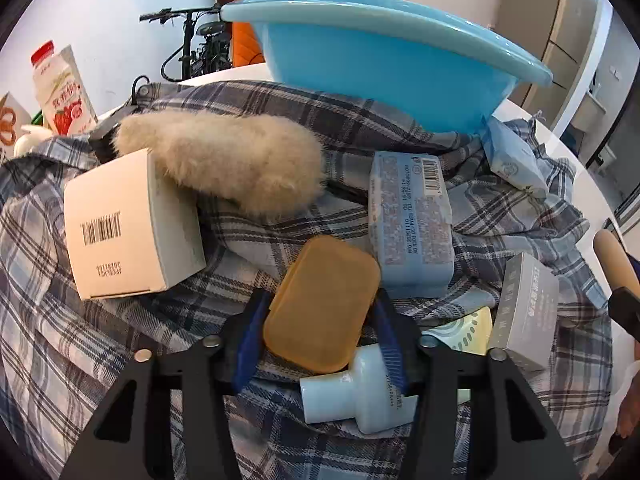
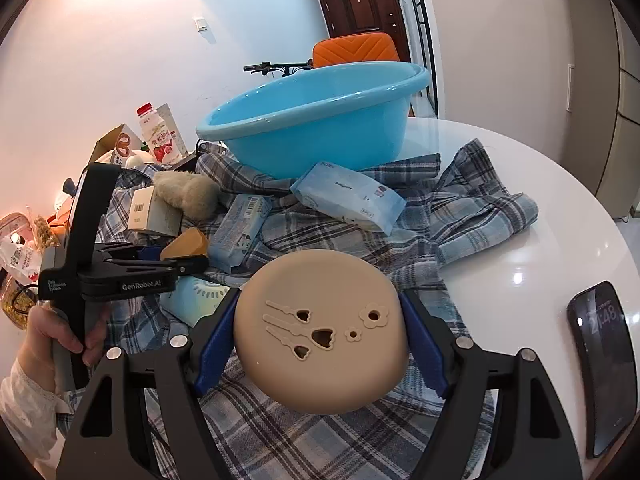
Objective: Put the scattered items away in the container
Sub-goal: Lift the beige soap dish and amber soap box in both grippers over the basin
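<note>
My left gripper (image 1: pixel 318 332) is shut on an amber soap bar (image 1: pixel 322 302), its blue pads pressing both sides; from the right wrist view that left gripper (image 2: pixel 176 258) holds the soap bar (image 2: pixel 188 245) just above the plaid cloth. A round tan case (image 2: pixel 322 334) with cut-out holes sits clamped in my right gripper (image 2: pixel 320 344). The blue basin (image 1: pixel 384 60) stands at the back on the cloth, also the blue basin (image 2: pixel 316 120). Under the soap lies a pale blue bottle (image 1: pixel 360 396). A white box (image 1: pixel 128 224), a fluffy beige item (image 1: pixel 224 160) and a blue wipes pack (image 1: pixel 412 224) lie scattered.
A plaid shirt (image 2: pixel 460 208) covers the white round table (image 2: pixel 520 264). A phone (image 2: pixel 604 364) lies at the right edge. A grey box (image 1: pixel 528 308), a second wipes pack (image 2: pixel 348 196) and a milk bottle (image 1: pixel 60 88) are nearby. A hand (image 2: pixel 60 332) holds the left gripper's handle.
</note>
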`<state>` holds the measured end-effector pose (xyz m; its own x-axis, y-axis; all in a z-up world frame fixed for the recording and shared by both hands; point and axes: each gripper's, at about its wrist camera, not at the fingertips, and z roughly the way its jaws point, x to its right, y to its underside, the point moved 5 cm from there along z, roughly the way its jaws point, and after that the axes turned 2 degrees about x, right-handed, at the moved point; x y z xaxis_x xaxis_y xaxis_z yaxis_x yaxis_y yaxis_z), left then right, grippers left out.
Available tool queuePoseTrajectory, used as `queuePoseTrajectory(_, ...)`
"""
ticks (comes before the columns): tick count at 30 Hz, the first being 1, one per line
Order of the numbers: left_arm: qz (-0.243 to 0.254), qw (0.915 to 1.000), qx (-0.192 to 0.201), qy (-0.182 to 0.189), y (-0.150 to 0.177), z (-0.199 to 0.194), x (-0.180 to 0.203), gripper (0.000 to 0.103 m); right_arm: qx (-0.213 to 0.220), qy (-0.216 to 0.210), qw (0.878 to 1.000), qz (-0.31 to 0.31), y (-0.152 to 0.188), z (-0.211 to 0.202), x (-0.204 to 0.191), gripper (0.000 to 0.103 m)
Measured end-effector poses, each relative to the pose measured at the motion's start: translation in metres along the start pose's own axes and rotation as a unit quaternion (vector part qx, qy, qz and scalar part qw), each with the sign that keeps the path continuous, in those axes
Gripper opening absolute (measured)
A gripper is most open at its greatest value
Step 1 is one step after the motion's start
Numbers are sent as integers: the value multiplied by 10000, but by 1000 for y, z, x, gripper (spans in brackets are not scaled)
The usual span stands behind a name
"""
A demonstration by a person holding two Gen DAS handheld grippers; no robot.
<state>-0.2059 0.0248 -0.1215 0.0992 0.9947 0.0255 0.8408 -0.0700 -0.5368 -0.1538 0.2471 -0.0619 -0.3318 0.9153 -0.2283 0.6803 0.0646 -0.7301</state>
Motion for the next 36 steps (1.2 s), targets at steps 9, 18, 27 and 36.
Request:
queuePoseTrajectory(9,202,9996,106,-158,3,-18,1,49,-10,-3,9999,148,1,2,1,76)
queuePoseTrajectory(18,202,9990,247,-308,11,-43,1,48,25,20,10000,45,1,-1,-6,76)
queuePoseTrajectory(27,235,9985,432,-222,23,-67,14,48,19,339,9991,-238,6,-2,-17,76)
queuePoseTrajectory(36,243,9969,735,-134,13,-92,23,48,191,338,9987,-342,-13,-10,-31,76)
